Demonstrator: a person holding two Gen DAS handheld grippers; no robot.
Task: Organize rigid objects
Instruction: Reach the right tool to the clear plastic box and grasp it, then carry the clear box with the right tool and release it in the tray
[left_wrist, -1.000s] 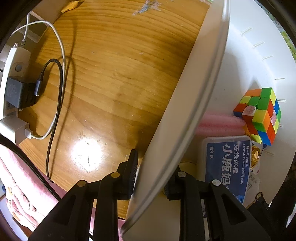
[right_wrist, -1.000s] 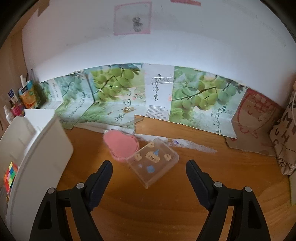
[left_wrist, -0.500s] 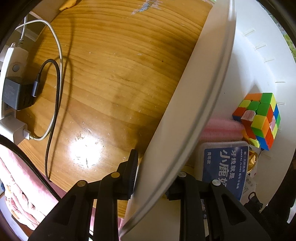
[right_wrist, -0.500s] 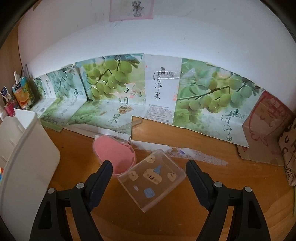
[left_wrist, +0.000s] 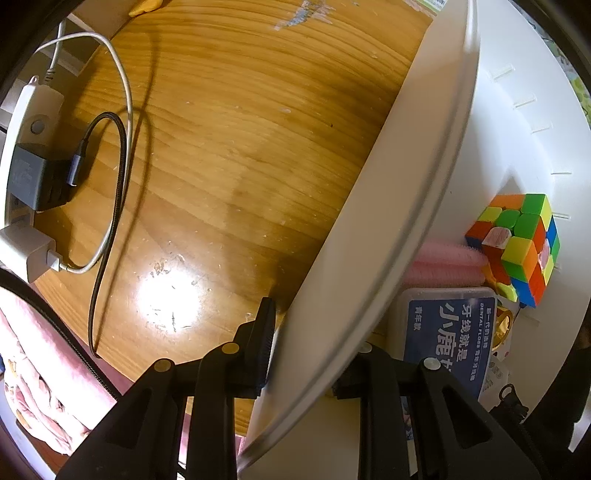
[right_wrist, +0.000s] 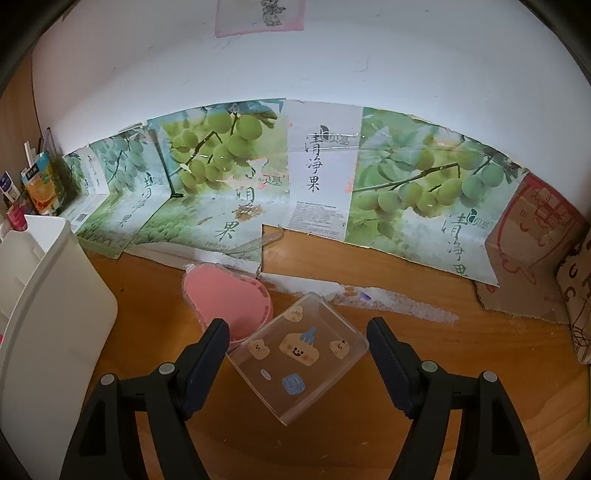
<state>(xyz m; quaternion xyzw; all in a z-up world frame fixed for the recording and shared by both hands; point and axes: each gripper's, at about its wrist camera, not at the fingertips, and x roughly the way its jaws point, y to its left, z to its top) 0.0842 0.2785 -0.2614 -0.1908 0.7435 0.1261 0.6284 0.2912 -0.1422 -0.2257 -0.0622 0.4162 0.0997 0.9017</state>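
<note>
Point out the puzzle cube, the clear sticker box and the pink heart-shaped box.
puzzle cube (left_wrist: 517, 243), left wrist view, upper face.
clear sticker box (right_wrist: 299, 350), right wrist view, lid centre.
pink heart-shaped box (right_wrist: 229, 295), right wrist view, top surface.

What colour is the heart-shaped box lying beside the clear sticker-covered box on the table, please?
Pink. The heart-shaped box shows best in the right wrist view, partly behind the clear box.

Clear box (right_wrist: 299, 354): transparent, cartoon stickers on top, flat on the wooden table, turned cornerwise.
Pink heart-shaped container (right_wrist: 227, 295): just behind it, touching or nearly.
White bin (left_wrist: 413, 206): holds cube (left_wrist: 517, 243), floss box (left_wrist: 447, 325).
</note>
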